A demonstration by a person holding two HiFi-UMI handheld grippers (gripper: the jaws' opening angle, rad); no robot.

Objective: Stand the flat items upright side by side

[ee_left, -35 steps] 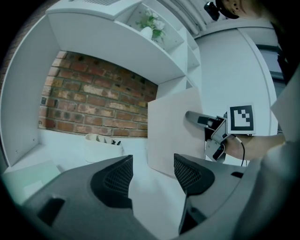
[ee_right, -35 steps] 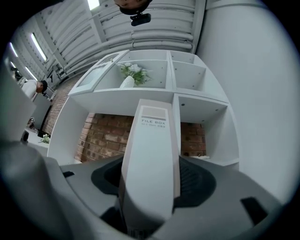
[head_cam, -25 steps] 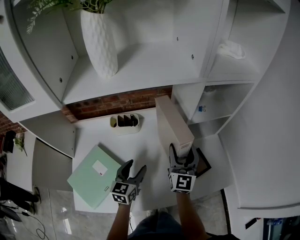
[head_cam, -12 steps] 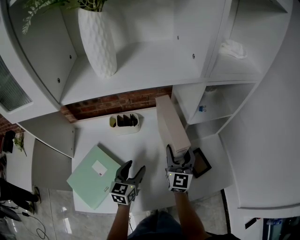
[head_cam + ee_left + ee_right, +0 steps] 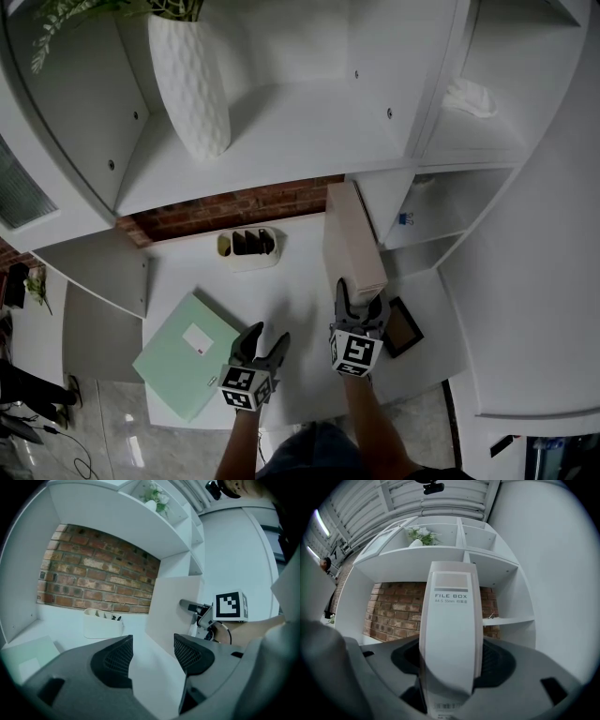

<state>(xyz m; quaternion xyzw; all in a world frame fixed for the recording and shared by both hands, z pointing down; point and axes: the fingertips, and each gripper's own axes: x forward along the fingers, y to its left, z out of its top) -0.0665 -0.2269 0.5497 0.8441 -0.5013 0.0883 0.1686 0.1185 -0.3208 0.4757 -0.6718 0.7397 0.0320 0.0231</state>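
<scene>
Now our right claw (image 5: 360, 302) is pinching the box (image 5: 352, 239) by its near spine, a pad pressed on each face. The box stands upright at the right of the desk (image 5: 291, 281), just beside the shelf divider (image 5: 375, 202). We cannot tell whether its foot rests on the top or hangs just above it. Its long axis runs away from us, toward the brick wall (image 5: 234, 208). Our left claw (image 5: 264, 342) is spread and holds nothing; it hovers over bare desk to the left of the box, well apart from it. What the next move turns on, we judge, is the folder (image 5: 183, 354). It lies flat at the desk's left front corner, to the left of the left claw and near it, with its long axis skewed to the box's. So the left claw is plainly the nearer hand for it, while the right is taken up steadying the box. To stand alongside, the folder would have to come up on edge, turn parallel to the box and cross the open strip between them. A small dark panel (image 5: 405, 325) also lies flat just to the right of the right claw.
</scene>
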